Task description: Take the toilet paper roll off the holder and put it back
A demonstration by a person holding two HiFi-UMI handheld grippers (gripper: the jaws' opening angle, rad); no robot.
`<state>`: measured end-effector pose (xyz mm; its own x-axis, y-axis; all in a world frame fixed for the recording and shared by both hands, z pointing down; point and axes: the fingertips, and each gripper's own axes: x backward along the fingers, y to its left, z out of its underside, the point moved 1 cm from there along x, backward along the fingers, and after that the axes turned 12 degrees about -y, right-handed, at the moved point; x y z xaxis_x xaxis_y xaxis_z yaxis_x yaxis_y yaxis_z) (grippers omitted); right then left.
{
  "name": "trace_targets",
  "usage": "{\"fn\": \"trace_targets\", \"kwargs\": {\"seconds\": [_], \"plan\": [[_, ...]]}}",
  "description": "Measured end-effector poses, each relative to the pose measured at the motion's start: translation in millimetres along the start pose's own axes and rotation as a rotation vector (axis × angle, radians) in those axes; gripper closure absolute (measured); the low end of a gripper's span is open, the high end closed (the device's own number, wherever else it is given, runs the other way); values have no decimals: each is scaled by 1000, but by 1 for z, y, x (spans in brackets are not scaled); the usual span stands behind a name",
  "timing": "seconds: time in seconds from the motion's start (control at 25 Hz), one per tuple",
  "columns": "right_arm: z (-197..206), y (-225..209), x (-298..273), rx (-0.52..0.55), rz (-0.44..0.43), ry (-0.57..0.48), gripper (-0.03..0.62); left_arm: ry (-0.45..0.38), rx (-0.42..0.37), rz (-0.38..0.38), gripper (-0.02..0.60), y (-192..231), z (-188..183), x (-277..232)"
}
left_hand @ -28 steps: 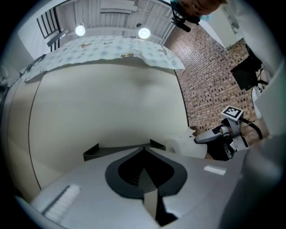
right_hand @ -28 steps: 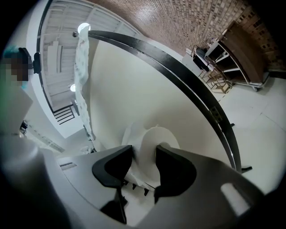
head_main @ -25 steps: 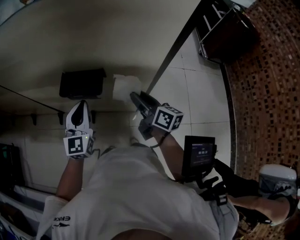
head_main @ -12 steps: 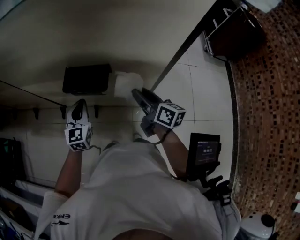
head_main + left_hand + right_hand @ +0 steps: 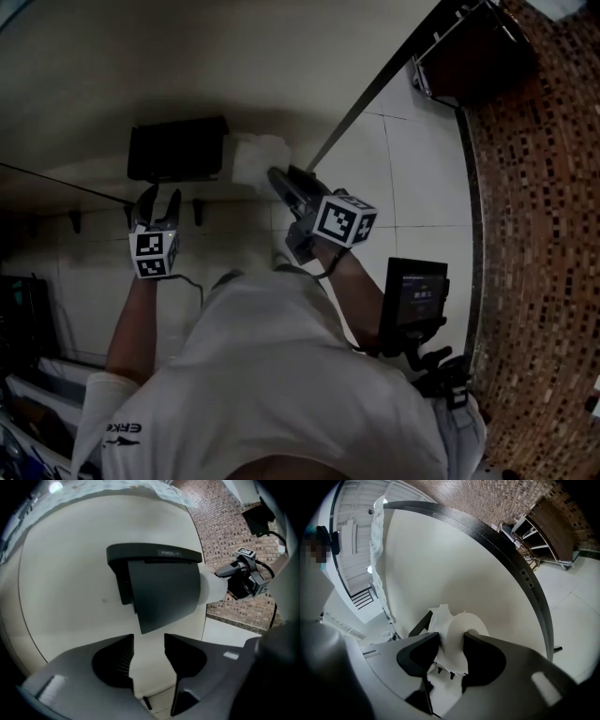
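Much of the head view is dim, and the person's white shirt [image 5: 281,375] fills its lower half and covers whatever lies below it. In the left gripper view the black holder [image 5: 159,585] hangs its cover over the toilet paper roll [image 5: 213,587], so only the roll's right end shows. A second ago the left gripper [image 5: 149,638] showed a single closed tip under the holder. Its jaws have just been opening and now stand wide with only bare wall between them, the roll up and to the right of its fingertips. The right gripper [image 5: 451,638] is where it was, its jaws clamped on the roll's end with a pad on each side of the paper.
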<state>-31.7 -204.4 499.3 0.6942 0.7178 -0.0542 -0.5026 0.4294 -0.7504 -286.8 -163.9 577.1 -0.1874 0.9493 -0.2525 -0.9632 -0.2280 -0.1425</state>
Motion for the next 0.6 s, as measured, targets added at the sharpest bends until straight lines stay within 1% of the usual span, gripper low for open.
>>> {"fn": "trace_targets", "kwargs": {"seconds": [0.04,0.12,0.28,0.44,0.6], "plan": [[0,-1,0,0,2,-1,413,2,-18,20,377,0,0,-4],[0,-3,0,0,7,-4,413,-19,-54,47,351,1,-5,-11],[-1,-4,-1,-7,16,-15,413,-52,-103,81,351,1,-16,-20],[-3,-5,-2,-11,21,-21,413,-61,-142,120,351,-4,-22,-25],[-1,-7,-2,-15,24,-30,413,-67,-169,138,361,-5,-25,-26]]}}
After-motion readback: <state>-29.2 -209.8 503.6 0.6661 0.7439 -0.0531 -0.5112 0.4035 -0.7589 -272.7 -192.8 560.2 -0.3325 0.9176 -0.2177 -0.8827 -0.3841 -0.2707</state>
